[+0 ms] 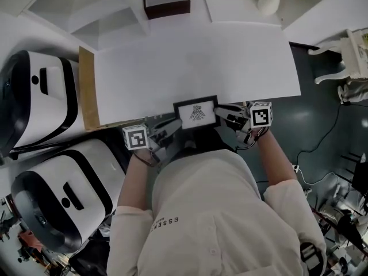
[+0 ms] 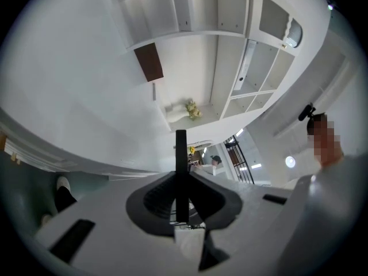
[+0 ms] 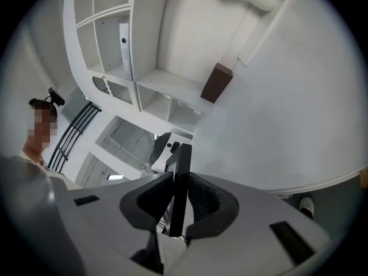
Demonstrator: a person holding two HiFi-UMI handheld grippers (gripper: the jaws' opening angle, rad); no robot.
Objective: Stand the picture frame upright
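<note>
The picture frame [image 1: 196, 113] is at the near edge of the white counter [image 1: 195, 62], right in front of the person, held between the two grippers. Its black border surrounds a white sheet with a small dark drawing, and that face is turned up toward the head view. I cannot tell whether its lower edge touches the counter.

The left gripper [image 1: 172, 125] grips the frame's left edge. In the left gripper view, its dark fingers [image 2: 158, 197] are narrow and press on either side of the thin black edge [image 2: 181, 171], which stands straight up between them.

The right gripper [image 1: 221, 112] grips the frame's right edge. In the right gripper view, its fingers [image 3: 210, 203] are narrow too and close on the frame [image 3: 181, 177] from both sides.

At the far edge of the counter are a dark brown box [image 1: 166, 2] and, well apart to its right, a white vase [image 1: 269, 2] with pale flowers.
</note>
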